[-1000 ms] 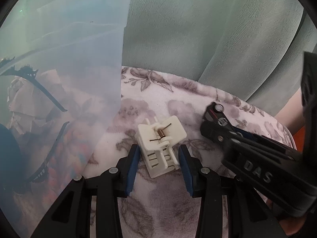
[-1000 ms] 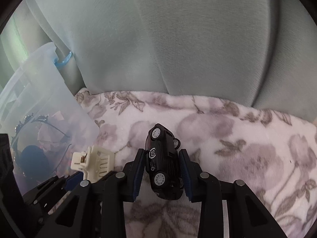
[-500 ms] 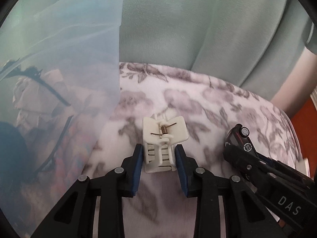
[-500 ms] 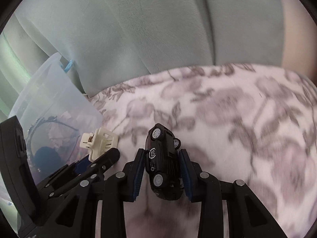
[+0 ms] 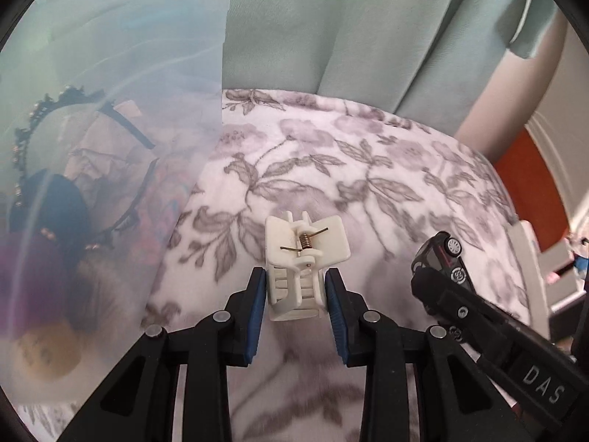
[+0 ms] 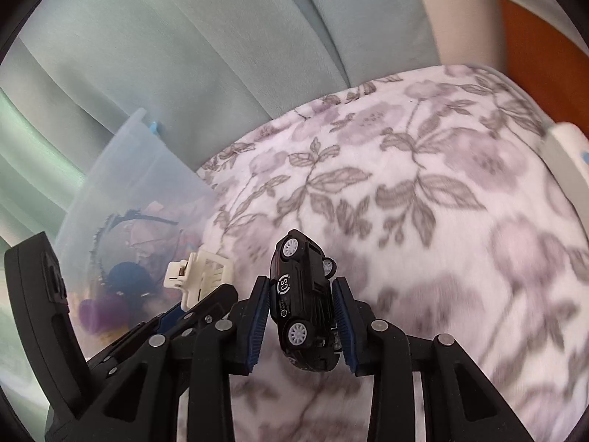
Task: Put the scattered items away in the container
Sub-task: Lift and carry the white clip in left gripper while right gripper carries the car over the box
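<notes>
A: How far along was the tidying at that point?

B: Partway, I'd judge. The translucent plastic container [image 5: 121, 84] already held several things: a black beaded headband [image 5: 33, 125], a dark blue round item, something purple, some crumpled fabric. What else lay in there was too hazy through the wall to name.

A: And the two grippers?

B: Both were loaded. The left gripper [image 5: 296, 287] was clamped narrowly on a white hair claw clip [image 5: 303, 258], its blue pads pressing the toothed end, spring and levers pointing away. The right gripper [image 6: 302, 305] was squeezed on a black toy car [image 6: 303, 294] turned on its side, wheels showing white.

A: Where were those relative to the container?

B: Neither was in it. Both hung above the floral blanket [image 6: 423, 202], just beside the container's near wall, the clip closer to it than the car.

A: So what remained?

B: Carrying each over the rim and releasing. I saw no other loose items on the blanket in either view, so these may have been the last two, though the views covered only part of it.
</notes>
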Tool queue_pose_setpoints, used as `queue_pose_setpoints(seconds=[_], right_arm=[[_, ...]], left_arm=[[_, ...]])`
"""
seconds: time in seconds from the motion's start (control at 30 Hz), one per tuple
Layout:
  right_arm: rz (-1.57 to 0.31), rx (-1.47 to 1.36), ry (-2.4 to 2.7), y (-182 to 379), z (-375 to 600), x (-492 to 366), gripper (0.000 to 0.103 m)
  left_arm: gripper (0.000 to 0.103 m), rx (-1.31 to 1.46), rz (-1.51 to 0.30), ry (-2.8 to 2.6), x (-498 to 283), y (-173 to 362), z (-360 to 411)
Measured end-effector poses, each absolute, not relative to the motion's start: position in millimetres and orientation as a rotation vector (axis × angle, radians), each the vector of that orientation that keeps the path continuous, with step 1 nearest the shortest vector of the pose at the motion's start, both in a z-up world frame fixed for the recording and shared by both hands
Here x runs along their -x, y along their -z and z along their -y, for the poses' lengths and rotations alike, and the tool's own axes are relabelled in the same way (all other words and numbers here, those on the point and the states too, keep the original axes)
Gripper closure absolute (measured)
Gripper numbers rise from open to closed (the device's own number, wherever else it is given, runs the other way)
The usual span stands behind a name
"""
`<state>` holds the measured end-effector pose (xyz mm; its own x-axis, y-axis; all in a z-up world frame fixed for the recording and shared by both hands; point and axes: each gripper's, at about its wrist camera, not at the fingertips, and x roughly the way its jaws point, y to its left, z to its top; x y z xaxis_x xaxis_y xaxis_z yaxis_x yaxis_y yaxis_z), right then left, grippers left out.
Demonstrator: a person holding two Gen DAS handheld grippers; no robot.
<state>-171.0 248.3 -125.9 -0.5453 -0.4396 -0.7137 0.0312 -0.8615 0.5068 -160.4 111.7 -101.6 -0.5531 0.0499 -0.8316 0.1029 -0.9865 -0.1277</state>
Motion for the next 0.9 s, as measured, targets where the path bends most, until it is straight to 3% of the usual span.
queue_pose_setpoints(seconds=[0.9], right_arm=[[0.706, -0.843, 2.631, -45.7, -252.3, 41.4, 0.066]], left_arm=[[0.069, -1.045, -0.252, 3.111, 42.8, -89.0, -99.6]])
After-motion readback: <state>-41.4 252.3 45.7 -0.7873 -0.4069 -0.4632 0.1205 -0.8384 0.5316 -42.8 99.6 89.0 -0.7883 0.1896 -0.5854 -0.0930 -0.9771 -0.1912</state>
